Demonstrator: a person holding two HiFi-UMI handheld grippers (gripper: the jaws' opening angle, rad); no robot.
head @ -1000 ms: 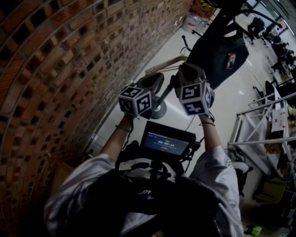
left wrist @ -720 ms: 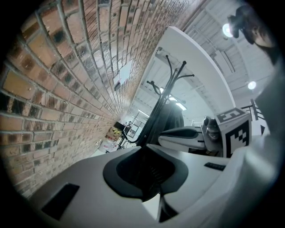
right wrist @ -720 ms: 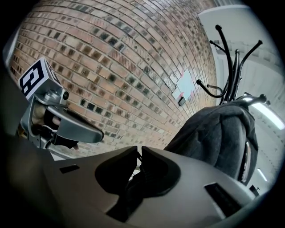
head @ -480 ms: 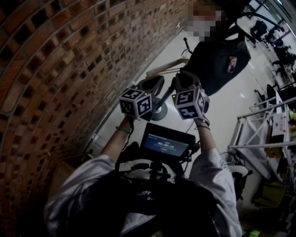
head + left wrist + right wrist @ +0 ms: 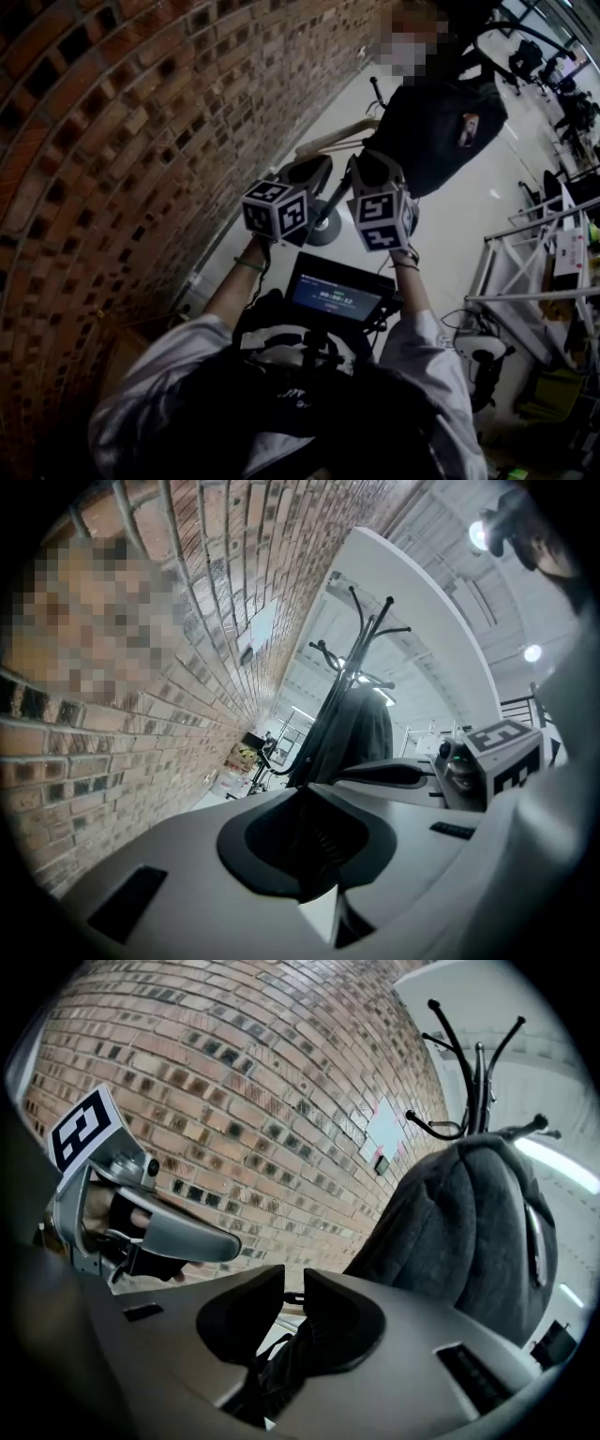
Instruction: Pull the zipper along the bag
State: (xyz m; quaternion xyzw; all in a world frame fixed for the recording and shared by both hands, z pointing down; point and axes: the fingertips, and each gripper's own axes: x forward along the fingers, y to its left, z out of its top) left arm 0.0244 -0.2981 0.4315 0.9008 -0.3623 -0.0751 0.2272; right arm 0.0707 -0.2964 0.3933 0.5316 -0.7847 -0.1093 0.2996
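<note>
A dark grey bag (image 5: 441, 112) hangs on a black coat stand (image 5: 478, 1063), shown in the right gripper view as a rounded bulk (image 5: 469, 1232). My right gripper (image 5: 291, 1288) points at the bag from below and to the left. Its jaws are opening, with a gap between the tips through which the brick wall shows. A dark strip of fabric (image 5: 277, 1368) lies low between them. My left gripper (image 5: 311, 797) is beside it, short of the bag (image 5: 354, 738), jaws together with nothing seen in them. In the head view both grippers, left (image 5: 314, 169) and right (image 5: 373, 165), are held up side by side.
A brick wall (image 5: 141, 122) runs along the left. The coat stand's round base (image 5: 323, 225) sits on the pale floor below the grippers. A lit screen (image 5: 337, 295) is on the person's chest rig. White metal frames (image 5: 525, 253) and office chairs (image 5: 525, 56) stand to the right.
The right gripper has drawn back a little toward the person and to the left, away from the bag. The left gripper has barely moved.
</note>
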